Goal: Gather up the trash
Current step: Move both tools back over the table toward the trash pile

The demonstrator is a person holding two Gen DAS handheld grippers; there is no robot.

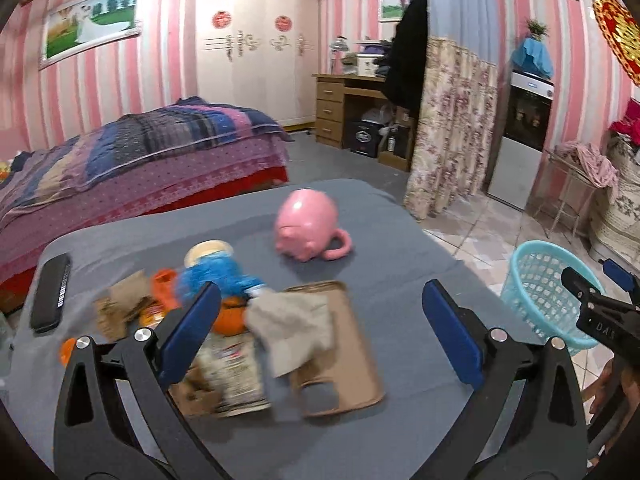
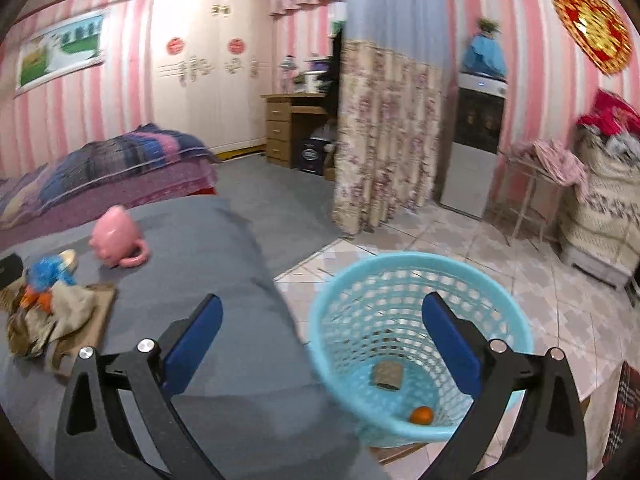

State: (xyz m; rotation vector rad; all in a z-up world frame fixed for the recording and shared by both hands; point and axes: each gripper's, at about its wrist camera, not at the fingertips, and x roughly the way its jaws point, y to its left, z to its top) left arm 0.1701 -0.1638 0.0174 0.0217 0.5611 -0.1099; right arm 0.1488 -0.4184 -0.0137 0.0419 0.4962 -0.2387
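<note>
A heap of trash lies on the grey table (image 1: 392, 240): a crumpled beige paper (image 1: 296, 324) on flat brown cardboard (image 1: 352, 360), a crushed printed wrapper (image 1: 236, 372), brown paper scraps (image 1: 120, 304) and orange bits (image 1: 164, 284). My left gripper (image 1: 324, 332) is open and empty, just above the heap. My right gripper (image 2: 322, 340) is open and empty, over the rim of the turquoise basket (image 2: 420, 280), which holds a brown piece (image 2: 388, 374) and an orange ball (image 2: 421, 415). The heap also shows in the right wrist view (image 2: 52, 320).
A blue plush toy (image 1: 218, 272), a pink pig mug (image 1: 308, 224) on its side and a black remote (image 1: 50, 296) lie on the table. The basket (image 1: 548, 288) stands on tiled floor right of the table. A bed (image 1: 140, 160) stands behind.
</note>
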